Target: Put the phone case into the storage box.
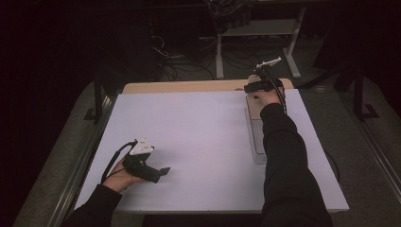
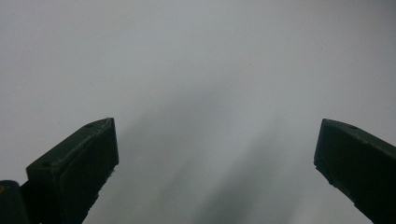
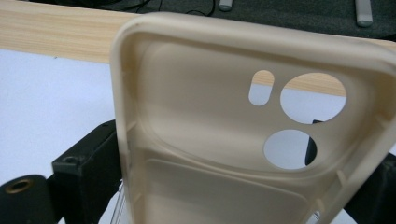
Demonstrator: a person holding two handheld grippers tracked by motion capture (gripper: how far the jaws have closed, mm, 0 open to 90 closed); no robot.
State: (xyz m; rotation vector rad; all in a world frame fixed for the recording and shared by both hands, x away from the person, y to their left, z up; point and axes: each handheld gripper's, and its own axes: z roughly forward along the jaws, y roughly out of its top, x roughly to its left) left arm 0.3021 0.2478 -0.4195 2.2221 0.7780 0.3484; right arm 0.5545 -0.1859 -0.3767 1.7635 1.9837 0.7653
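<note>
A beige phone case [image 3: 201, 140] with round camera cut-outs stands between the jaws of my right gripper [image 3: 233, 186], its hollow inside facing the camera. One black jaw presses each long side, and the case hangs a little above the mat. In the high view the right gripper [image 1: 254, 88] is at the table's far right with the case [image 1: 253, 108] under the hand. My left gripper [image 1: 163, 171] rests low at the near left of the white mat [image 1: 198, 137]. Its jaws stand wide apart with nothing between them [image 2: 217, 154].
A clear plastic tray [image 1: 257, 146] lies along the right side of the mat, partly under the person's right sleeve. A strip of wooden tabletop [image 1: 189, 86] shows beyond the mat's far edge. Cables and table legs sit on the dark floor behind.
</note>
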